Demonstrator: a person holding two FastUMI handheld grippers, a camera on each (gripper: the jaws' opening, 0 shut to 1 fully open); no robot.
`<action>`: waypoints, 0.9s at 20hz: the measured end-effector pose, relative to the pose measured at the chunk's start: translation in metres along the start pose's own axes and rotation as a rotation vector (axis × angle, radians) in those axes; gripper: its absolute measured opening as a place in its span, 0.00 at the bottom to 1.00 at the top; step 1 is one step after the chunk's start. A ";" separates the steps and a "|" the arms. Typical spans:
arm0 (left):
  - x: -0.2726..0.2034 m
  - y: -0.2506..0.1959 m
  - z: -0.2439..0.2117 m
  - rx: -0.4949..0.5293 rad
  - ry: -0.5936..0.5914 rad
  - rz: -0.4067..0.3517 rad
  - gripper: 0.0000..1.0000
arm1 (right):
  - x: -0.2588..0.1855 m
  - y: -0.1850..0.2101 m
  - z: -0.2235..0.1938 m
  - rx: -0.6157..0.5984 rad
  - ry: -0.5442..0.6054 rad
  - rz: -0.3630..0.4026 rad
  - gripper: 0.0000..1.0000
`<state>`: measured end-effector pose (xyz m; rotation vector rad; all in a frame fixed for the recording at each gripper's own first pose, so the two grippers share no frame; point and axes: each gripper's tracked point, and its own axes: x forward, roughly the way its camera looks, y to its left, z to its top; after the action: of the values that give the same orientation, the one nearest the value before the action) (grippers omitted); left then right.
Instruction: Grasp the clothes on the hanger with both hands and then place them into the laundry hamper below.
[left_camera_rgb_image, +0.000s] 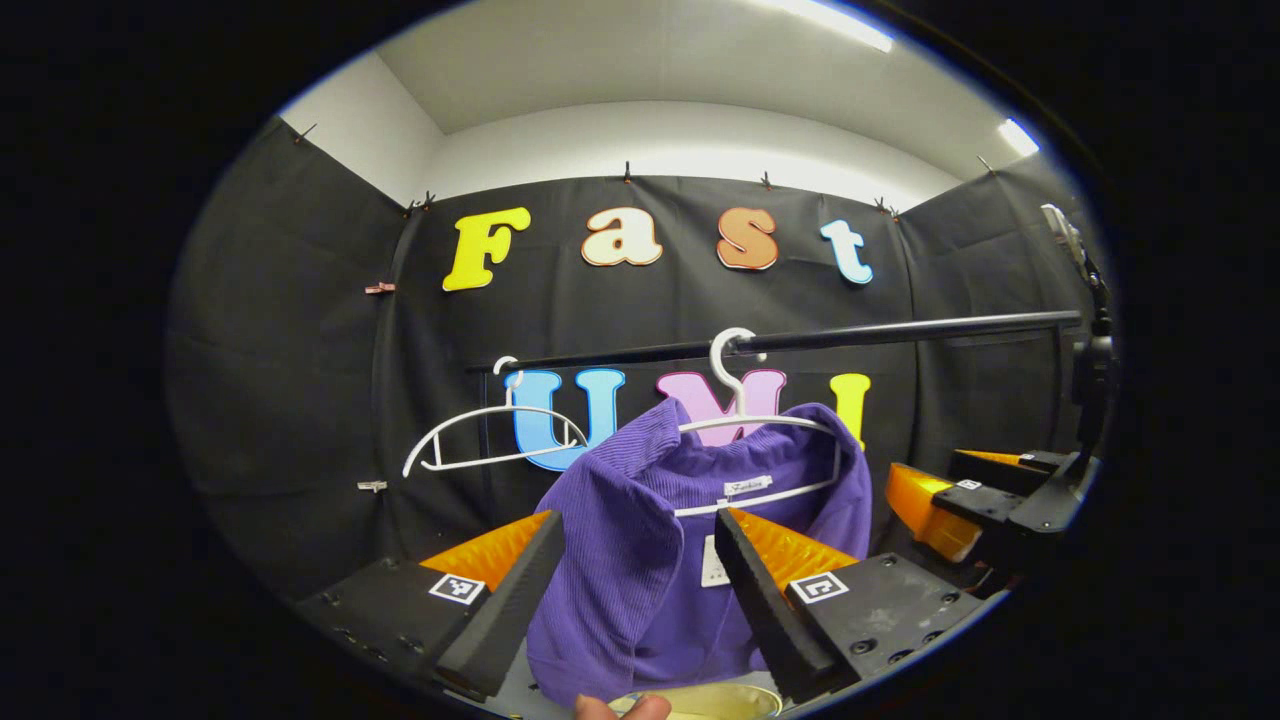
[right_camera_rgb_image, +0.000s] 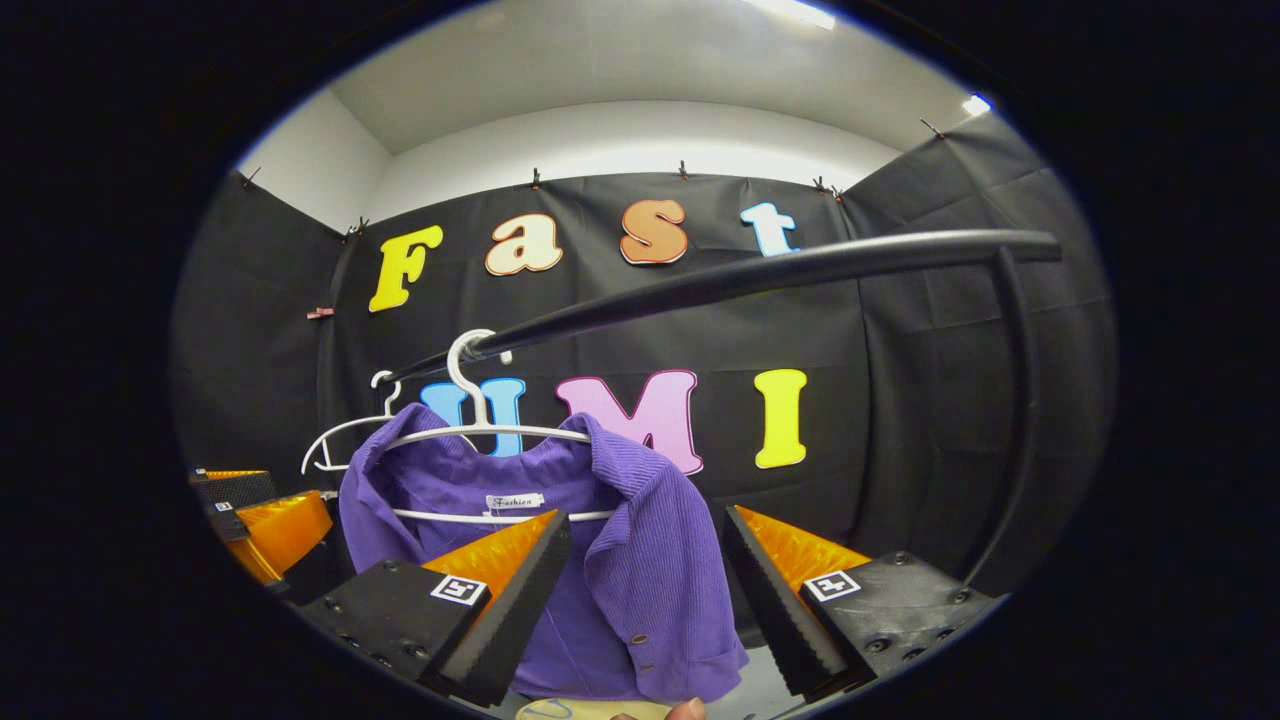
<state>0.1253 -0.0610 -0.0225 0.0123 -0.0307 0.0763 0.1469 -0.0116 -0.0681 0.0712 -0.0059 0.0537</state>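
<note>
A purple ribbed garment hangs on a white hanger from a black rail. In the left gripper view, my left gripper is open, and one shoulder and front panel of the garment lie between its spread fingers. In the right gripper view, my right gripper is also open, its fingers standing either side of the garment's other shoulder and sleeve. Each gripper appears at the edge of the other's view: the right gripper and the left gripper. A pale hamper rim peeks out below the garment.
An empty white hanger hangs further along the rail. The rail's upright post curves down at the right. A fingertip shows at the bottom edge. Black cloth walls close in the booth.
</note>
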 end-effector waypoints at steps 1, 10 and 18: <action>0.012 0.002 -0.005 0.001 0.002 0.022 0.94 | 0.006 -0.002 -0.008 0.009 0.001 0.003 0.99; 0.072 -0.003 -0.029 0.024 -0.021 0.099 0.92 | 0.049 0.008 -0.037 0.039 0.000 0.035 1.00; 0.086 0.009 -0.040 0.073 -0.048 0.136 0.22 | 0.073 0.021 -0.070 0.073 0.069 0.084 0.18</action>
<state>0.2118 -0.0449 -0.0600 0.0849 -0.0769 0.2130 0.2194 0.0186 -0.1360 0.1420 0.0623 0.1403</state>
